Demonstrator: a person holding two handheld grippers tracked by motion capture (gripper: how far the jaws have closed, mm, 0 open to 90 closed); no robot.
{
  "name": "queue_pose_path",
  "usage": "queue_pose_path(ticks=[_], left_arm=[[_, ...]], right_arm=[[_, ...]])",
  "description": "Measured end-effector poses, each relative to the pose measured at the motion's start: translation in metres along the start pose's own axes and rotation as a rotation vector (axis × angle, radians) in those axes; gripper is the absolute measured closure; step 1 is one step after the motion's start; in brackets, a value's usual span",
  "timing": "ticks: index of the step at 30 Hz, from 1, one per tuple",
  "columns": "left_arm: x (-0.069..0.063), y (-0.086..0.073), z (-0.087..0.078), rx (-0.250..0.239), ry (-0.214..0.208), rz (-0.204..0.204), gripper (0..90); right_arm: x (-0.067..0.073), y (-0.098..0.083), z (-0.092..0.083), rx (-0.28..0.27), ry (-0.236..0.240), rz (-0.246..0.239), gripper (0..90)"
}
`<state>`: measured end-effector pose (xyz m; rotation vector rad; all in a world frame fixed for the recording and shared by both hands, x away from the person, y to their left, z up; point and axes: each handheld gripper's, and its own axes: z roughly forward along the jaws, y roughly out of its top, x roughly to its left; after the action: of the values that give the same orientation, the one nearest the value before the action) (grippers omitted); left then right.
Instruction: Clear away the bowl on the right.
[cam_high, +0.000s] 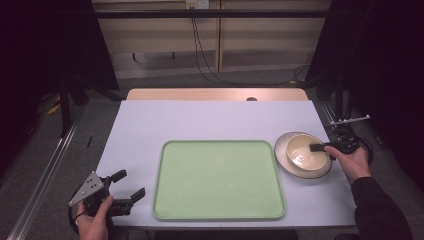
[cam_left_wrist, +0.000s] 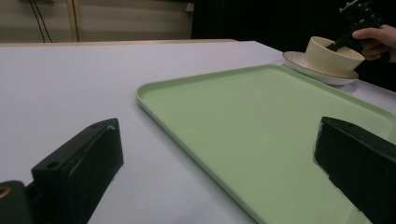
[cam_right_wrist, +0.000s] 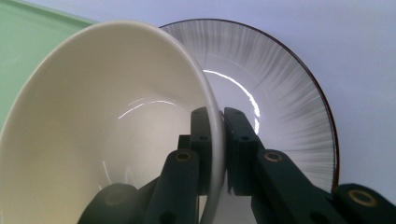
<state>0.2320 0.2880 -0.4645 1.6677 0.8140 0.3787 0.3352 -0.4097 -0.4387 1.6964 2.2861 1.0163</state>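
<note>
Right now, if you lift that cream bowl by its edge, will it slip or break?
It might slip: the bowl looks glossy, and the right tongs pinch only its thin rim. It looks stiff and hard, like ceramic, so it would probably crack if dropped. Held at one side, it will likely tilt and could knock the plate beneath it.

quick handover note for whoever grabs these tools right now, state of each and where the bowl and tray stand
Right tool: shut on the cream bowl's rim, one jaw inside, one outside.
Left tool: open, holding nothing, at the table's near left corner beside the green tray.
The bowl sits on the striped plate, right of the tray.
Done: the grip on the bowl.
Left: probably lifting the bowl onto the tray, which has nothing on it.
</note>
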Motion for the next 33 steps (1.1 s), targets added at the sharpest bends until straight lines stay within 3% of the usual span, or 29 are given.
queue_pose_path(ticks=[18, 33], left_arm=[[0.001, 0.0, 0.0, 0.009, -0.011, 0.011, 1.4], [0.0, 0.0, 0.0, 0.005, -0.015, 0.003, 1.4]], right_arm=[[0.003, 0.002, -0.007, -0.029, 0.014, 0.013, 83.0], [0.003, 0.005, -0.02, -0.084, 0.02, 0.018, 83.0]])
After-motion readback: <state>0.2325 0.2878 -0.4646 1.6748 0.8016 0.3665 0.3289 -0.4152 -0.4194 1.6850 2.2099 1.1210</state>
